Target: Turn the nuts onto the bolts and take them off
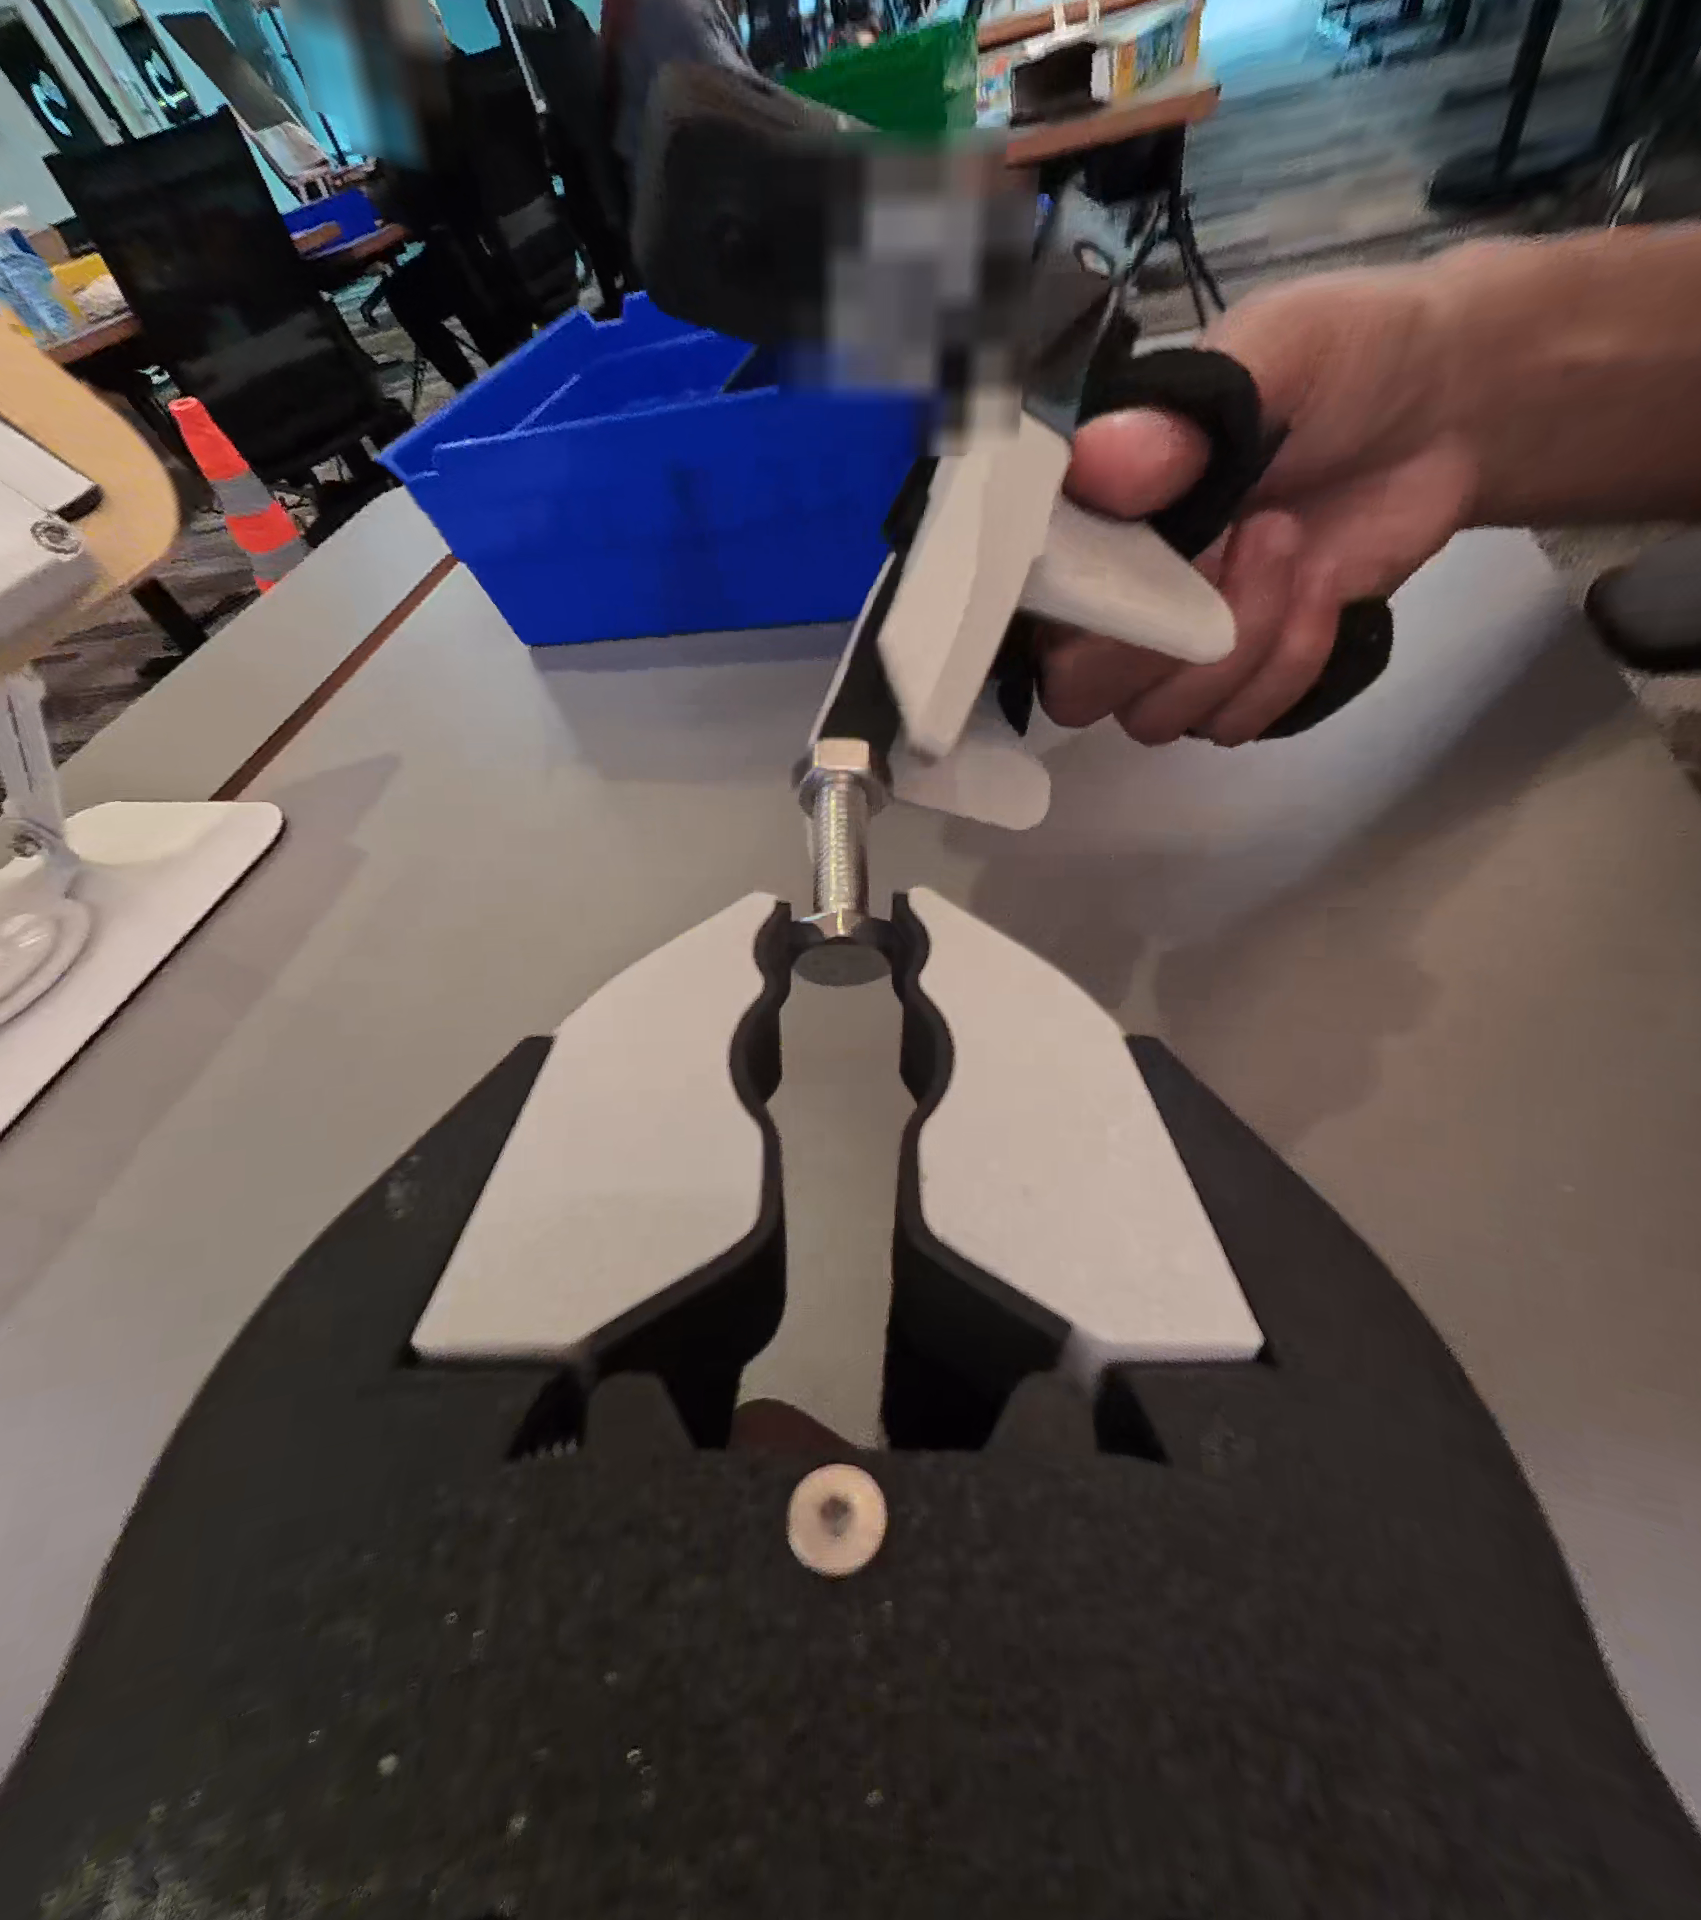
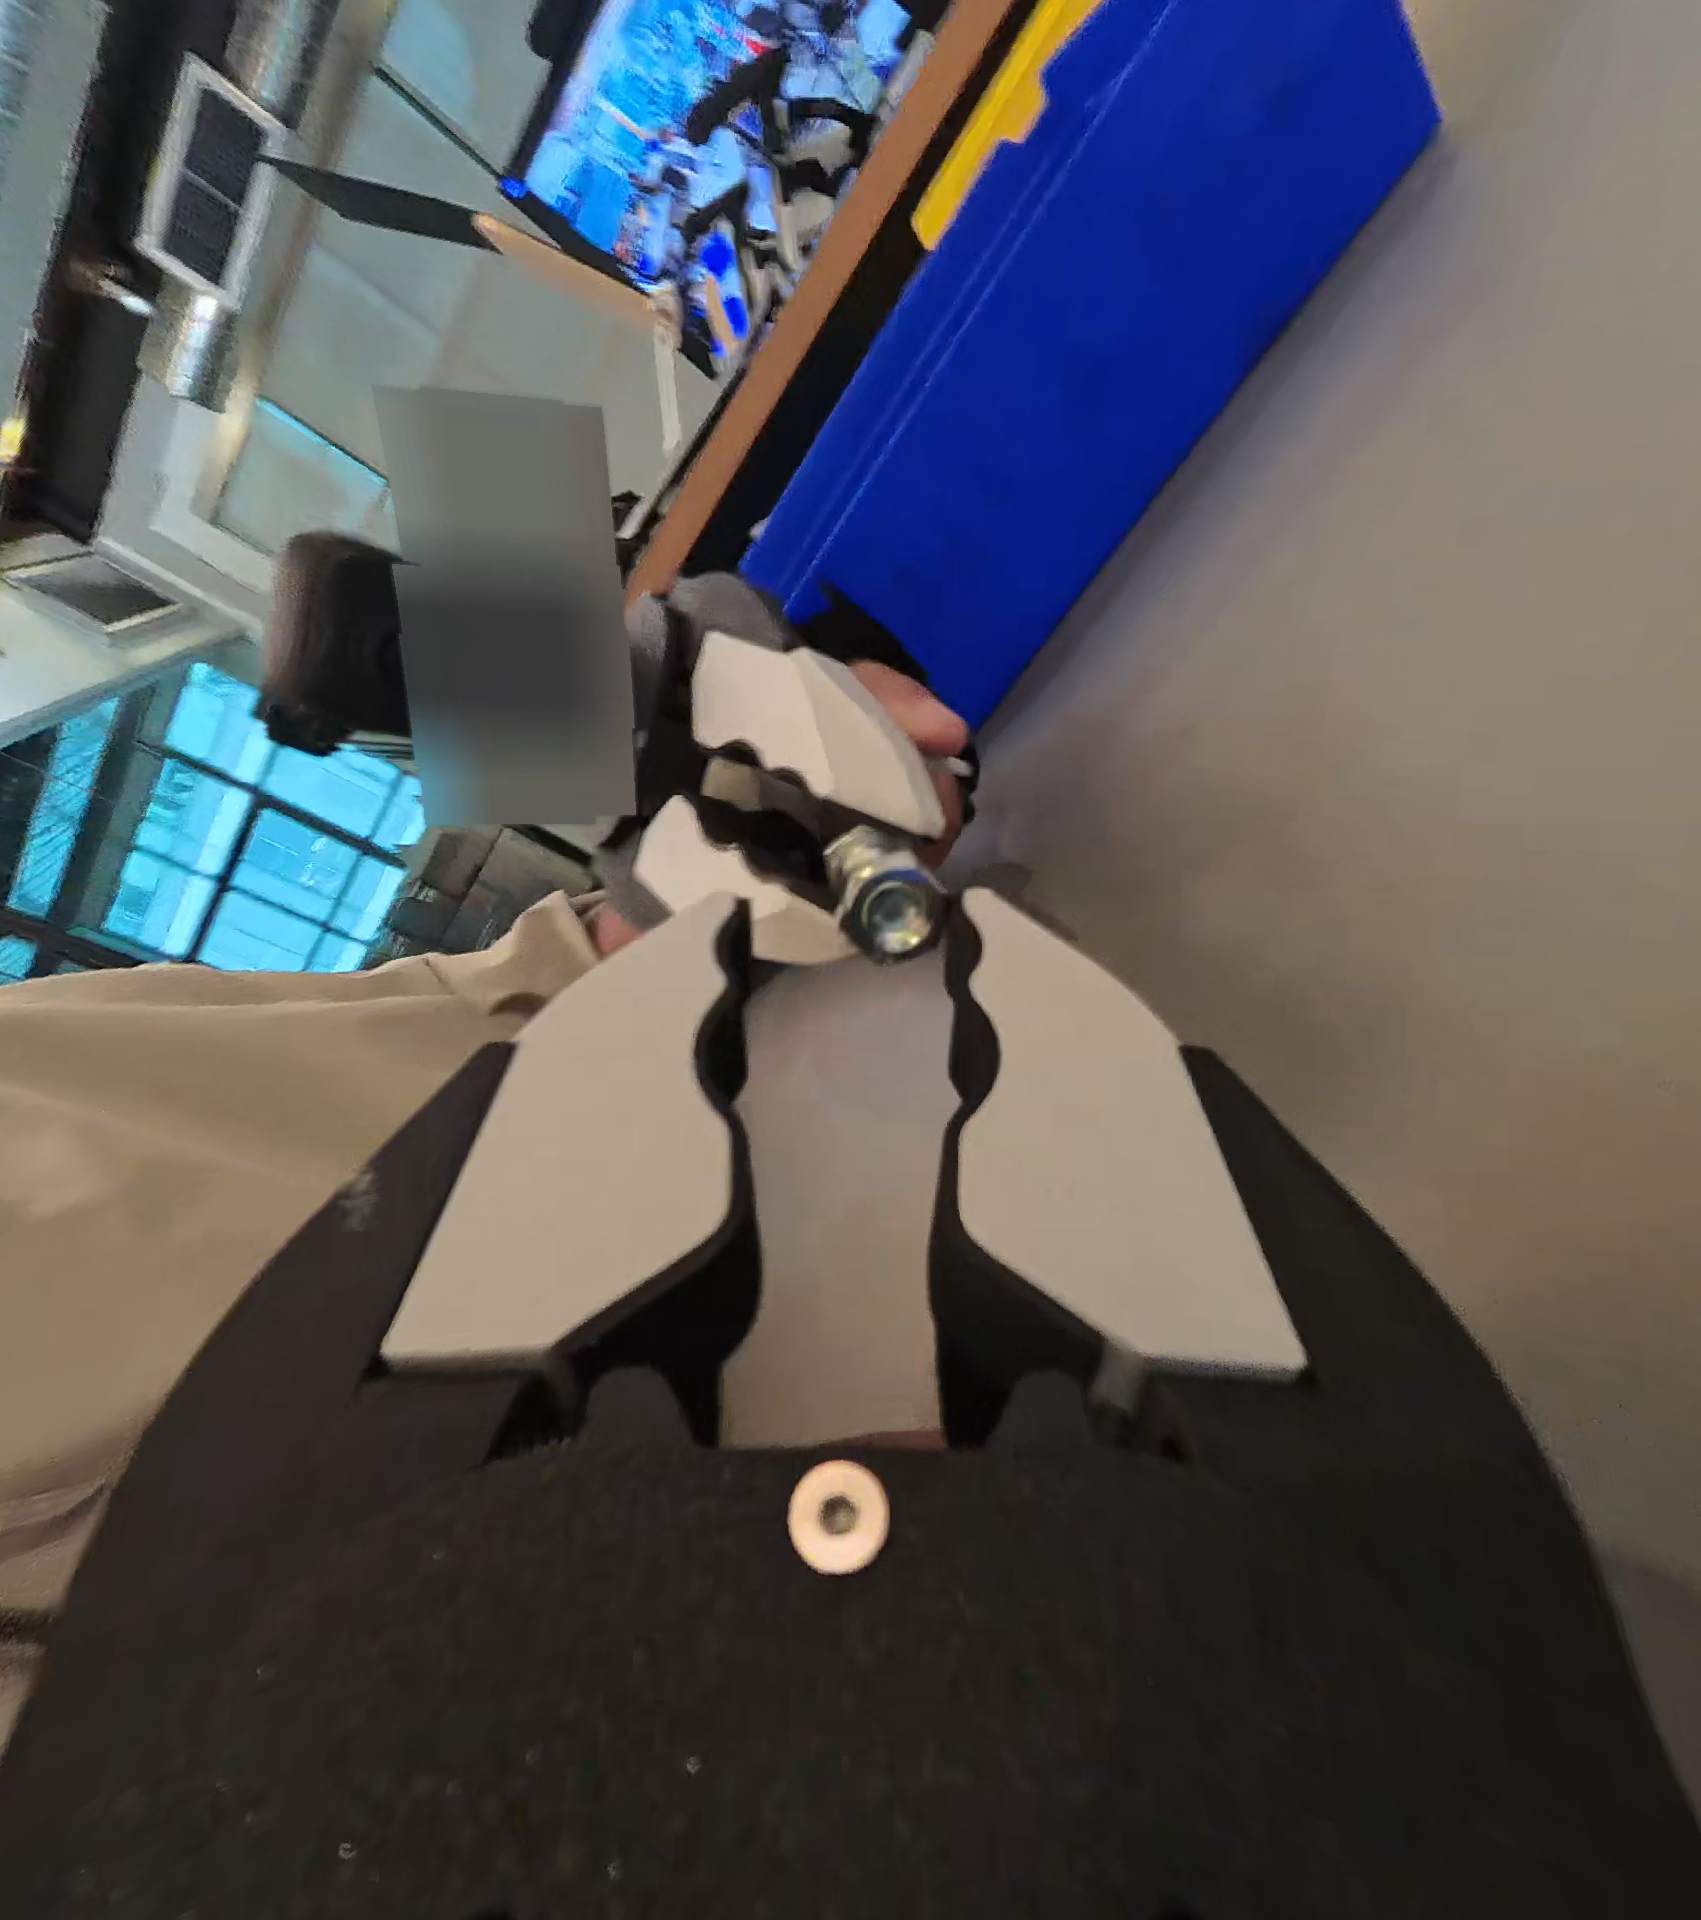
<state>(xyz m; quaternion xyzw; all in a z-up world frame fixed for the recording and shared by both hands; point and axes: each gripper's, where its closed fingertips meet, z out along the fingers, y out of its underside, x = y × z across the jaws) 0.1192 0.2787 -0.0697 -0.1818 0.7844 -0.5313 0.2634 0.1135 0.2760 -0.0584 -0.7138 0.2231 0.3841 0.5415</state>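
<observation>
My left gripper (image 1: 841, 935) is shut on the head of a silver bolt (image 1: 838, 842), whose shaft points away from me above the grey table (image 1: 1397, 1091). A silver nut (image 1: 841, 774) sits at the far end of the thread. My right gripper (image 1: 939, 774), held by a hand (image 1: 1345, 499), comes in from the upper right with one fingertip beside the nut. In the right wrist view its jaws (image 2: 851, 920) stand apart: the nut (image 2: 893, 914) lies close to the right finger (image 2: 1033, 1039), with a gap to the left finger. The left gripper (image 2: 784, 800) shows behind the bolt.
Blue plastic bins (image 1: 680, 499) stand at the back of the table, also in the right wrist view (image 2: 1085, 364). A white stand with a flat base (image 1: 129, 894) is at the left edge. An orange cone (image 1: 233, 478) stands on the floor beyond.
</observation>
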